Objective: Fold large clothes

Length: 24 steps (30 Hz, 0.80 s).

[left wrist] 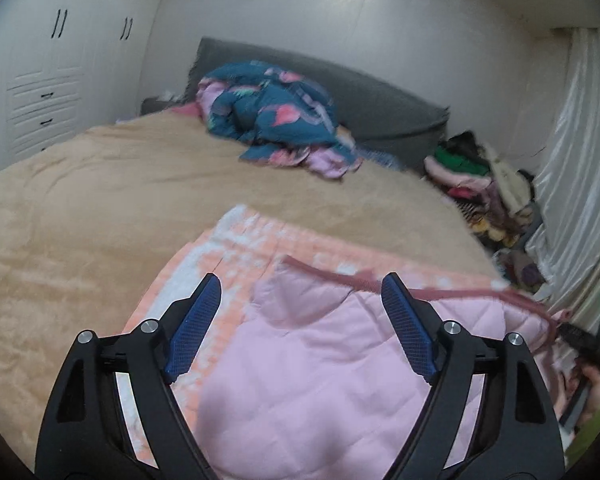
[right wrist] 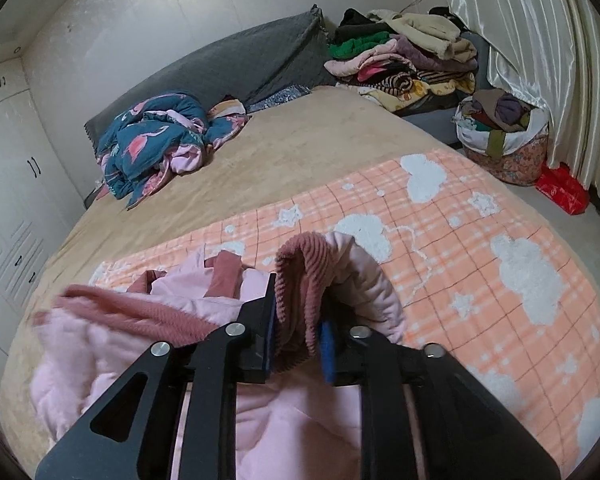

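the left tool (left wrist: 300, 308) gapes wide over the pink quilted jacket (left wrist: 320, 360); the right tool (right wrist: 296, 320) pinches its ribbed cuff (right wrist: 300, 280).

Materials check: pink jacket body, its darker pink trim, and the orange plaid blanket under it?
Pink jacket: looks like smooth, matte quilted fabric, probably padded synthetic; diamond stitch lines show. Darker pink trim: ribbed knit or corduroy-like, judging by its parallel ridges; it sits between the right gripper's pads. Orange plaid blanket: seems soft fleece or terry, with fuzzy raised white clouds. Fibre content can't be told.
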### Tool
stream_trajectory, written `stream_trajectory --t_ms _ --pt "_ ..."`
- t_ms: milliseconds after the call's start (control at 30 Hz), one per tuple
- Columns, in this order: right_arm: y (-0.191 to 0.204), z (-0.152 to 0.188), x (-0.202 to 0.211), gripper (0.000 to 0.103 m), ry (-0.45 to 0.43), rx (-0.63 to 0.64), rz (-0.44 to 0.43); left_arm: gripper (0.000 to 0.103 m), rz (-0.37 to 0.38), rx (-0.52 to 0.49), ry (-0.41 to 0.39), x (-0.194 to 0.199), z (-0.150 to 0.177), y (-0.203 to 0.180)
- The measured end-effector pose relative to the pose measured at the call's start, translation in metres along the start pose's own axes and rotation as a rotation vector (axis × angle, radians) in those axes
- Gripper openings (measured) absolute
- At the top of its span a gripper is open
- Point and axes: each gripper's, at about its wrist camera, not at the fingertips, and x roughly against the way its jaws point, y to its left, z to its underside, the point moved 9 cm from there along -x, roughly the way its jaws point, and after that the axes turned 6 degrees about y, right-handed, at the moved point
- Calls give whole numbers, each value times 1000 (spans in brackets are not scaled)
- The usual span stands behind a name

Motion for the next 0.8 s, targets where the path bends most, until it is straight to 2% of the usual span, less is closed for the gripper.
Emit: stream_trajectory --t_ms 33,100,133,167,267,400,467,567,667,733,800 --pt "0 0 -1 30 -3 -5 -6 75 -3 -2 38 -12 9 5" --pt "1 -2 0 48 -22 -15 -31 76 -12 -11 91 -28 24 12" --pt "1 -4 3 72 -36 -19 -40 81 -21 -12 114 -36 31 17" --pt "0 -5 9 85 -63 -23 -44 84 -15 -10 142 -43 39 20" --pt "2 -1 18 85 -70 8 -68 86 -7 -2 193 -52 57 29" --pt "-7 23 22 88 -30 87 -20 93 40 14 242 -60 73 33" --pt "-16 42 20 94 12 127 19 94 73 1 289 -67 84 31" --pt "-30 69 15 94 61 170 64 94 53 -48 325 -74 95 33" --pt "-42 91 9 94 101 174 59 94 15 -74 348 -80 102 37" --pt "-46 97 9 94 79 168 53 94 58 -49 381 -84 108 36" --pt "-46 103 11 86 52 172 42 88 89 -40 393 -86 111 35"
